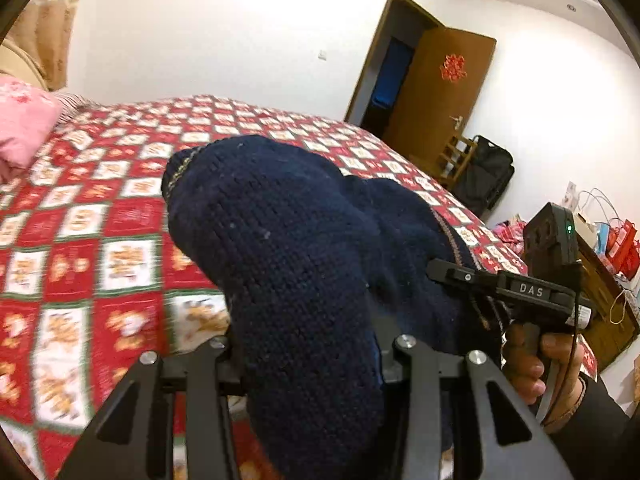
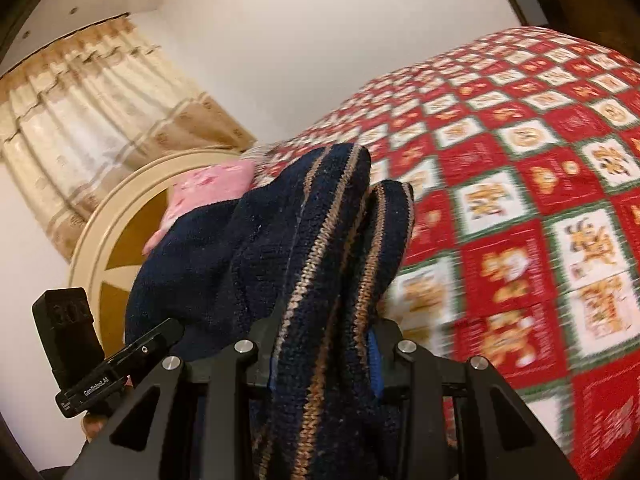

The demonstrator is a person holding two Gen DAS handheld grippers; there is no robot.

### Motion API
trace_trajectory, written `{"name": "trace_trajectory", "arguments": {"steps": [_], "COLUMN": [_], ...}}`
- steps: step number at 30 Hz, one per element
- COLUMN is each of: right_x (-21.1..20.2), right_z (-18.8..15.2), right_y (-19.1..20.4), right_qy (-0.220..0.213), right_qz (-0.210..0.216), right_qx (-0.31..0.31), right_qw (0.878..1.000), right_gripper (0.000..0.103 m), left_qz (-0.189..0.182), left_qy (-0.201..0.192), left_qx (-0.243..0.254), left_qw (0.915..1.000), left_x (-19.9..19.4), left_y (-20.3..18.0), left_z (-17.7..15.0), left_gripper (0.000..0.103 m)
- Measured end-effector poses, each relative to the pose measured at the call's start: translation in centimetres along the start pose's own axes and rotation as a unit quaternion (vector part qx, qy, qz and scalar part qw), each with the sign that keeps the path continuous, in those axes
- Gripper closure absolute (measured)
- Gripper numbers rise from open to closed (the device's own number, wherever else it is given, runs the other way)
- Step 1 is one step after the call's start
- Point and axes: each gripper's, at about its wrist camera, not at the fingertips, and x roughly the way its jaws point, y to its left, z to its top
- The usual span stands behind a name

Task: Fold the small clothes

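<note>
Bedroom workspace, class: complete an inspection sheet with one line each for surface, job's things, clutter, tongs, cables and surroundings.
Surface: bed with red patchwork quilt.
Job's things: navy knitted sweater, tan-striped edge, lifted off the quilt.
Clutter: pink pillow near the headboard.
Tongs: left tongs and right tongs both clamp the sweater.
Cables: black cable at the right tongs; white cables on a side table.
Surroundings: open brown door, black bag, curtains.

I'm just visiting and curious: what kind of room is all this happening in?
A bedroom in a home, most likely. There is a bed under a red patterned cover, a pink pillow by the headboard, curtains and a wooden door.
</note>
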Motion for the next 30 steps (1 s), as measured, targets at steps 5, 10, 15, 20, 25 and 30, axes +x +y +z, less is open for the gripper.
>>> {"name": "trace_trajectory", "arguments": {"steps": [5,10,15,20,25,30], "right_x": [0.9,2.9,5.2,7.5,9.4,11.6], "right_z": [-2.0,-4.3,-6.3,-8.3,-10.0,-11.6], "right_y": [5.2,10.2,14.4,18.5,21.5,23.8], "right_qy": [0.016,0.041,0.065,0.087,0.107,0.128], "right_qz": [0.037,0.067,0.089,0.11,0.127,0.131], "right_qx": [-0.022,-0.042,-0.063,-0.08,-0.091,-0.102], "right_qw": [0.999,0.996,0.992,0.987,0.982,0.978], "right_gripper": [0.07,0.07,0.07,0.07,0.07,0.07], "left_qz": [0.036,0.078,0.108,0.133,0.146,0.155], "left_qy": [-0.015,-0.021,-0.032,-0.035,-0.043,-0.045], "left_qx": [-0.011,-0.027,-0.043,-0.069,-0.083,-0.106], "left_qw": [0.9992,0.9964,0.9927,0.9881,0.9849,0.9811], "left_x": [-4.9,-8.8,-12.7,-15.9,-18.4,-19.8], "left_y": [1.9,4.3,6.5,9.2,10.9,13.7], "left_z": [-1.6,-3.3,-5.5,-7.8,-9.7,-11.2], "left_gripper": [0.06,0.06,0.06,0.06,0.06,0.06]}}
